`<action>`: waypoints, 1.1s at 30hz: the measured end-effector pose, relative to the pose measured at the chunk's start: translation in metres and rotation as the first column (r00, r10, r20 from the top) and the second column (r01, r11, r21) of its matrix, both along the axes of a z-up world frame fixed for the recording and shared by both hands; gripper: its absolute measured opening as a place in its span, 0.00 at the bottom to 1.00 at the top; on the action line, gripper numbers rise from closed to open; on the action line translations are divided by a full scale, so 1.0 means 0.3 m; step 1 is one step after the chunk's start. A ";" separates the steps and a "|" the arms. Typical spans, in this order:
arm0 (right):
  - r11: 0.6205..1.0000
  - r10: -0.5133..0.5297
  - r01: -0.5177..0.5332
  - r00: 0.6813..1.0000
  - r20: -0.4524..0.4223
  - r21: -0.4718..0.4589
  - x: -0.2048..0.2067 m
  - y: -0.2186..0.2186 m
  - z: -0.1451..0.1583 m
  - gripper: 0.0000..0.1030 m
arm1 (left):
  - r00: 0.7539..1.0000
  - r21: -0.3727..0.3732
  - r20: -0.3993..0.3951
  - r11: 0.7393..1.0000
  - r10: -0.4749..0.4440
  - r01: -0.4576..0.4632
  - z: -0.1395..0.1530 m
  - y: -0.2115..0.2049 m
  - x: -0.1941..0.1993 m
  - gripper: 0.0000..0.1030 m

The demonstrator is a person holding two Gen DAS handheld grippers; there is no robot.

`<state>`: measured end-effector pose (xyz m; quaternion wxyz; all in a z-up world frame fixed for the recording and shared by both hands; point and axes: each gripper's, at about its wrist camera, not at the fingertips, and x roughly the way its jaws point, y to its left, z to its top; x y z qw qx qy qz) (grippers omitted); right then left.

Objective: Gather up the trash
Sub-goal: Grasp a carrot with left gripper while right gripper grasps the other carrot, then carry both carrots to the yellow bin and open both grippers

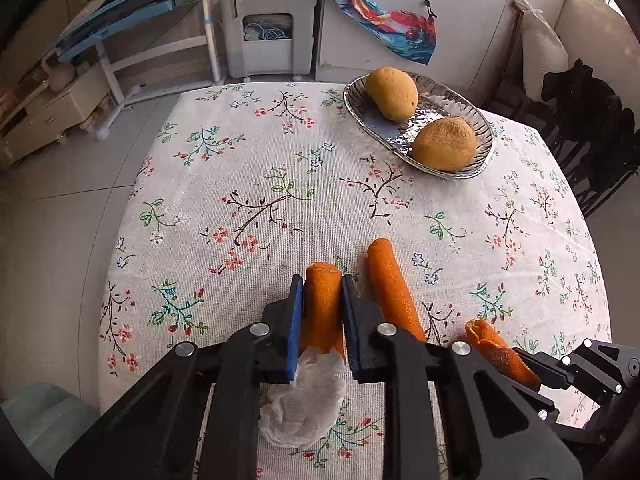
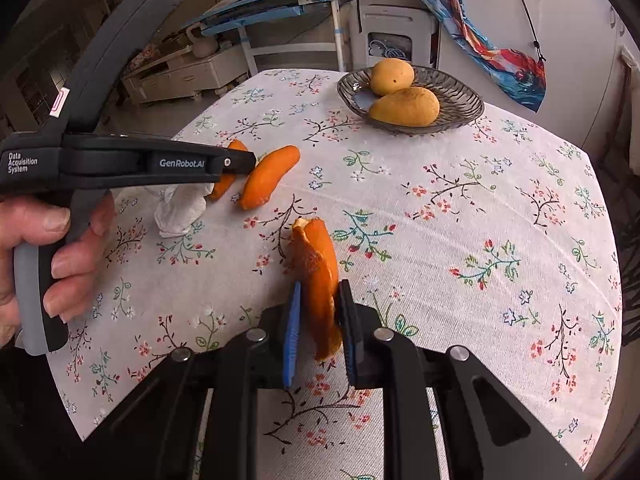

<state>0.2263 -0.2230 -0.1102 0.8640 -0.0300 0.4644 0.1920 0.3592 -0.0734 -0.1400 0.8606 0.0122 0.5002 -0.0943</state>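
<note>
Three orange peel pieces and a crumpled white tissue (image 1: 304, 400) lie on the floral tablecloth (image 1: 240, 168). My left gripper (image 1: 320, 292) is shut on one peel piece (image 1: 322, 312), with the tissue just below it. A second peel piece (image 1: 390, 284) lies free just to its right. My right gripper (image 2: 320, 304) is shut on the third peel piece (image 2: 318, 268); that piece also shows in the left wrist view (image 1: 500, 350). In the right wrist view the left gripper (image 2: 244, 162) sits over its peel (image 2: 224, 184), beside the free peel (image 2: 268, 176) and the tissue (image 2: 182, 208).
A silver dish (image 1: 482, 124) holding two mangoes (image 1: 392, 94) (image 1: 444, 144) stands at the table's far right. A black chair (image 1: 592, 128) is right of the table. A blue-framed desk (image 1: 132, 12) and a white appliance (image 1: 268, 28) stand beyond the far edge.
</note>
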 end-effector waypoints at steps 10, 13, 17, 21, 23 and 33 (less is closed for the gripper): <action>0.996 -0.041 0.043 0.999 -0.015 0.084 -0.022 -0.036 0.021 0.17 | 0.986 -0.228 0.166 0.973 0.014 0.025 0.181 0.079 -0.134 0.16; 0.990 -0.058 0.060 0.998 -0.016 0.127 -0.039 -0.047 0.037 0.17 | 0.979 -0.218 0.206 0.975 0.008 0.038 0.222 0.081 -0.206 0.16; 0.985 -0.062 0.060 0.998 0.009 0.159 -0.084 -0.043 0.079 0.17 | 0.972 -0.187 0.234 0.982 0.013 0.032 0.244 0.092 -0.313 0.16; 0.980 -0.069 0.061 0.997 0.037 0.191 -0.142 -0.050 0.117 0.17 | 0.968 -0.139 0.250 0.990 0.017 0.018 0.250 0.107 -0.422 0.16; 0.976 -0.076 0.065 0.996 0.042 0.209 -0.175 -0.058 0.127 0.17 | 0.965 -0.128 0.261 0.992 0.017 0.017 0.255 0.115 -0.476 0.16; 0.958 -0.091 0.077 0.995 0.038 0.277 -0.371 -0.070 0.121 0.17 | 0.955 -0.087 0.298 0.996 -0.003 0.030 0.256 0.130 -0.772 0.16</action>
